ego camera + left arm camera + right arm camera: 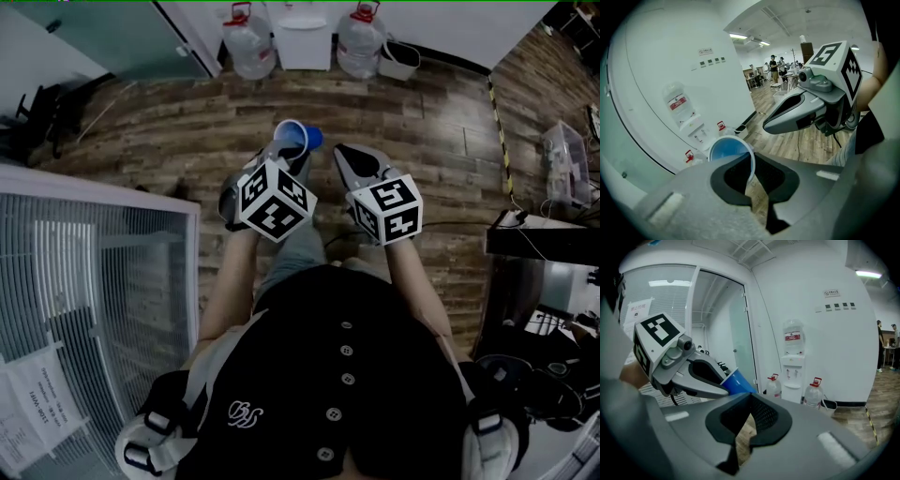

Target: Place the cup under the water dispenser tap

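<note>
Left gripper (751,180) clamped on cup (725,151) rim | right gripper (742,430) closed, empty | cup base hidden

Office, this one. Straight ahead of my right gripper (345,155) a water dispenser (792,365) stands against a white wall, with spare bottles (813,393) on the plank floor (187,131) beside it. Left of that gripper there's a glass partition (717,329) with blinds behind it. Far beyond my left gripper (284,152), people (774,69) stand among desks under strip ceiling lights (738,36).
</note>
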{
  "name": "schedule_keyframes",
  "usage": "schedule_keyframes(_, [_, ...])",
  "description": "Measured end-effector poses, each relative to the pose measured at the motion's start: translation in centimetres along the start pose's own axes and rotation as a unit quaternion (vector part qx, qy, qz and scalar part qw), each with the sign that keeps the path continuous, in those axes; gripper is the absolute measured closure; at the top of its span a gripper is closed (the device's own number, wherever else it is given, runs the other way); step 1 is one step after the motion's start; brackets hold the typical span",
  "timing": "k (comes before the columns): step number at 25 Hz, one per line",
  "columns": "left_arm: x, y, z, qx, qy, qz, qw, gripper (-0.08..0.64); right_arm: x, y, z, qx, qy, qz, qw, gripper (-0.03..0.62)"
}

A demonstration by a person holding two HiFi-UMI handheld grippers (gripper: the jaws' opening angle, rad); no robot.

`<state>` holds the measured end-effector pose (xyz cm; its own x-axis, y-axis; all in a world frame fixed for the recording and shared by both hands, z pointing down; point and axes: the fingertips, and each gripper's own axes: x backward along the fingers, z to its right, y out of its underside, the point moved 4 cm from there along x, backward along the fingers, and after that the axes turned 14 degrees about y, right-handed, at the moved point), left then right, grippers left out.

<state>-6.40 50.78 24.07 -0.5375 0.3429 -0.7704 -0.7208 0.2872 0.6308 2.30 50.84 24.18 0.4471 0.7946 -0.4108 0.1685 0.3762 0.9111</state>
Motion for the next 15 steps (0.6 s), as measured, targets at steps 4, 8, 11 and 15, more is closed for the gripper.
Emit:
schedule_keyframes(4, [-0.6, 0.0, -5.1, 0.001, 0.003, 0.002, 1.0000, 0.537, -4.3, -2.0, 1.2, -0.007, 0.007, -0.005, 1.000, 0.592])
schedule_keyframes(8, [-1.0, -0.5, -10.1, -0.008, 0.017, 0.004, 0.9998, 0.537, -8.8, -4.6, 2.1, -0.017, 0.019, -0.004, 1.000, 0.592])
schedule_keyframes(11, [-1.2, -0.5, -13.1, -0.019, 0.023, 0.004, 0.9996, 0.537, -11.6, -6.0, 2.1, -0.015, 0.030, 0.001, 0.999, 0.592])
schedule_keyframes(15, [-1.4, -0.2, -16.2, -0.036, 0.033, 0.001, 0.9988, 0.537, -14.6, -7.1, 1.9, -0.021, 0.039, 0.002, 0.999, 0.592])
